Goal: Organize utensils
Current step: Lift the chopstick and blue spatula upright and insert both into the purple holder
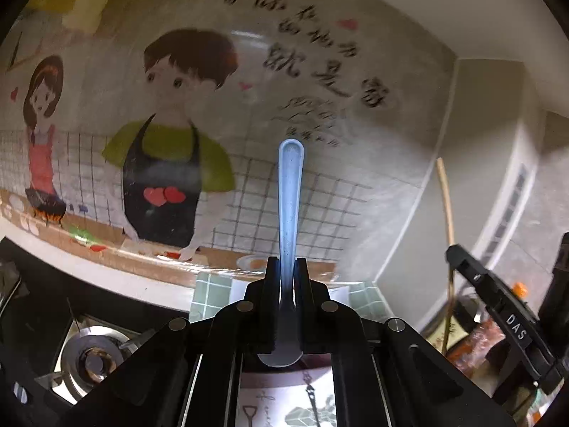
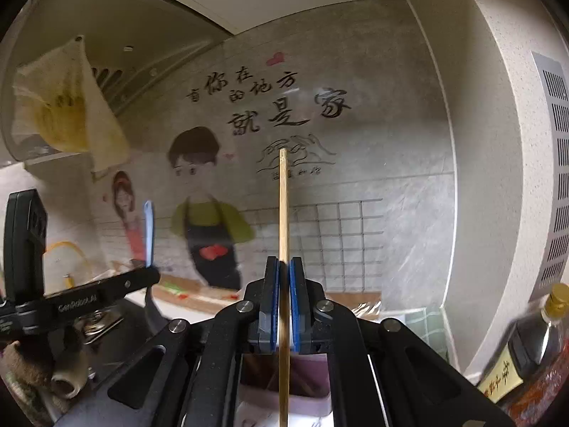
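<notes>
The left wrist view alone shows a gas burner (image 1: 93, 357) at lower left and a printed card below the gripper; the right wrist view alone shows a yellow cloth (image 2: 67, 106) hanging at upper left, a dark bottle (image 2: 537, 338) at lower right and a pink container (image 2: 284, 388) under the jaws. The left gripper (image 1: 286, 274) is clenched on one blue spoon (image 1: 290, 199) — its long axis runs straight up the frame, handle end topmost, bowl down at the jaws' base. The right gripper (image 2: 283, 277) is clamped on one wooden chopstick (image 2: 283, 213), also upright in frame, passing through the jaws and on below them. Each gripper shows at the edge of the other's view. Both utensils stand before the cartoon wall sticker (image 1: 167, 135) — one boy, one girl.
</notes>
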